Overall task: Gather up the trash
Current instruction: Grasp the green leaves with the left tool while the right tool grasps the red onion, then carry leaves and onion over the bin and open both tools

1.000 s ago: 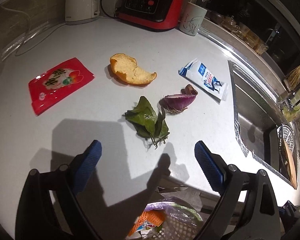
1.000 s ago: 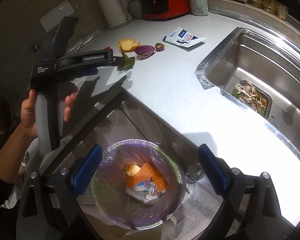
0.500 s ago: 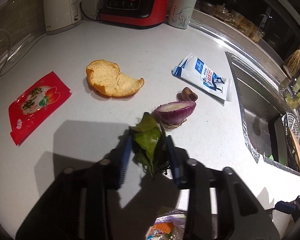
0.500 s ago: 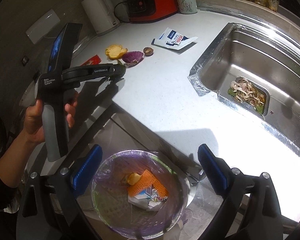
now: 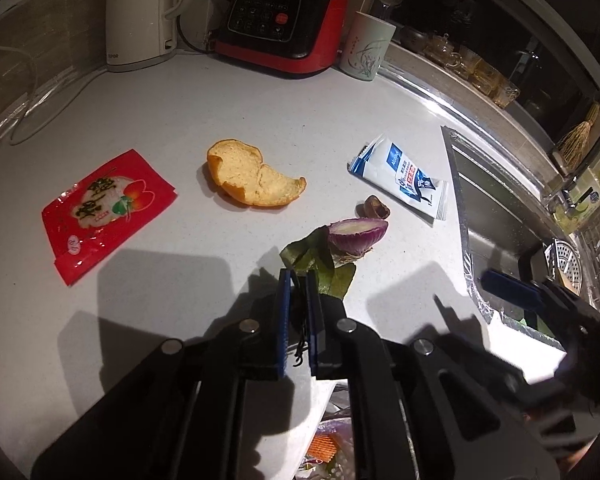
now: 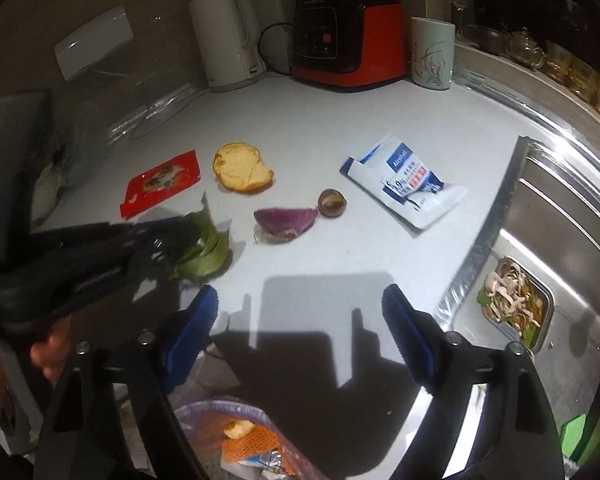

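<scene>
Two risks. The left gripper (image 5: pixel 298 280) is clamped narrow on the limp green leaf bundle (image 5: pixel 320 266) at the white countertop's (image 5: pixel 172 280) near edge (thin stems, small bite): judged likely to slip out before reaching the purple-lined trash bin (image 6: pixel 220 412) below. The right gripper (image 6: pixel 300 308) hovers wide, empty; collision with the left possible.

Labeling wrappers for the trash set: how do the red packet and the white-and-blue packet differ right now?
Color: the red packet is red with a pale picture panel; the white-and-blue packet is white with blue print.
Place: the red packet lies on the counter's left side, the white-and-blue packet by the sink.
Shape: in the right wrist view the red packet looks flat, while the white-and-blue packet looks creased.
Shared: both lie untouched on the counter.
</scene>
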Demonstrator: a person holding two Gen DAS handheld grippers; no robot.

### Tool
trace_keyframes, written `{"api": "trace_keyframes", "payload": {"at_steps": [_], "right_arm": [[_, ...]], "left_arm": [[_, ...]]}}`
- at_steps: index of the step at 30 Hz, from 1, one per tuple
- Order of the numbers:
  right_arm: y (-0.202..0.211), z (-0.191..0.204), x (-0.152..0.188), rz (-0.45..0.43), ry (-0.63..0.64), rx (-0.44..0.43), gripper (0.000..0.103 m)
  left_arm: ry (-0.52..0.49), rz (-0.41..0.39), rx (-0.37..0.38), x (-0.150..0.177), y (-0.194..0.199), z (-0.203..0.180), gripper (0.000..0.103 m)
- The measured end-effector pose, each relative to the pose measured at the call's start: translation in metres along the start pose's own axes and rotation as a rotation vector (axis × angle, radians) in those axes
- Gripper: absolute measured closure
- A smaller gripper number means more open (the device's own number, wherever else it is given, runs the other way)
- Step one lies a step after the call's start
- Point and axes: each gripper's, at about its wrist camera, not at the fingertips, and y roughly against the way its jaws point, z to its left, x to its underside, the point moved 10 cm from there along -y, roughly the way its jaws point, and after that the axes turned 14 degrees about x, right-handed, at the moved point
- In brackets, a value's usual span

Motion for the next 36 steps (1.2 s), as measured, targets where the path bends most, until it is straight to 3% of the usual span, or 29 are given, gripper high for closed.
{"api": "trace_keyframes", "payload": {"at_steps": [3,9,13,19,27,36], "right_arm": [[-0.028,0.003,-0.017,0.013,-0.033,-0.005,0.031],[-0.056,0.018,-0.03,0.032,-0.033,-0.02,0.031],[-0.067,0.026,-0.029,0.047,-0.019,-0.019,0.051],[-0.064,0.028,-0.03,0.041,-0.02,-0.018,0.058],[-0.001,0.025,-0.005,0.003,0.007,-0.04,0.058],[0.081,0.028,0.091,0.051,0.104,-0.058,0.058]], "left_arm": [[0.023,-0.015,0.009,0.001,0.014,0.004,0.096],[0.049,-0.05,0.006,0.004,0.039,0.014,0.096],[0.065,-0.056,0.005,0.006,0.044,0.021,0.096],[0.082,-0.058,-0.009,0.008,0.05,0.032,0.096],[0.052,-0.059,0.006,0.02,0.068,0.013,0.096],[-0.005,-0.024,0.017,0.081,0.094,-0.036,0.096]]}}
